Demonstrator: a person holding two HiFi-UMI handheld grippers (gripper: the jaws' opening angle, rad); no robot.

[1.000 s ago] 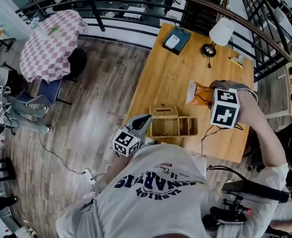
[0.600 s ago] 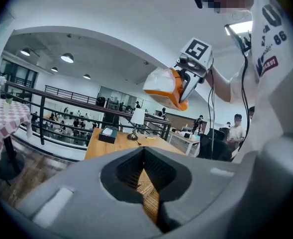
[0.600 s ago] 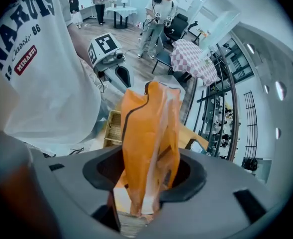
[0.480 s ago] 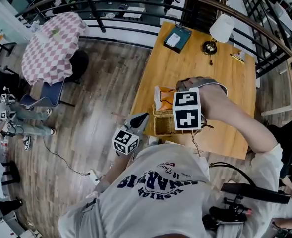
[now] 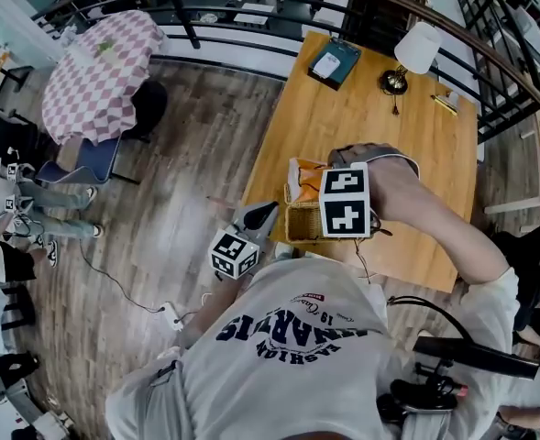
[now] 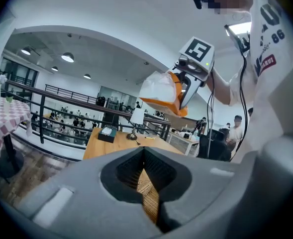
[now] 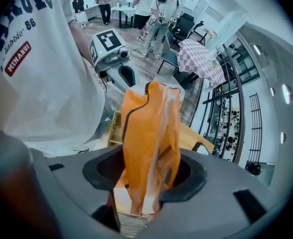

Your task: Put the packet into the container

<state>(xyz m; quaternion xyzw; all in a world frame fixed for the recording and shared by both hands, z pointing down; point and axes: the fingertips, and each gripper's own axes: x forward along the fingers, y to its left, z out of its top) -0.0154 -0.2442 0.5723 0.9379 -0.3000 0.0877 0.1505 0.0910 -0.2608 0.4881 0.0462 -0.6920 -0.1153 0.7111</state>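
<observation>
An orange and white packet [image 5: 304,180] hangs over the wicker basket [image 5: 303,222] on the wooden table [image 5: 370,126]. My right gripper [image 5: 317,189] is shut on the packet [image 7: 151,148], which stands up between its jaws. My left gripper [image 5: 261,213] sits at the basket's left end. A strip of wicker [image 6: 148,198] shows between its nearly closed jaws, so it looks shut on the basket's wall. The left gripper view shows the packet [image 6: 161,96] high in the right gripper [image 6: 187,86]. In the right gripper view, the left gripper [image 7: 126,76] and the basket [image 7: 114,128] lie below the packet.
A white-shaded lamp [image 5: 414,51], a teal book [image 5: 329,65] and a yellow pen [image 5: 444,104] lie at the table's far end. A dark railing [image 5: 251,26] runs behind it. A checkered round table [image 5: 104,71] stands to the left on the wood floor.
My right gripper carried the packet left from over the table's right part to above the basket, then held nearly still. The left gripper stayed at the basket's left end.
</observation>
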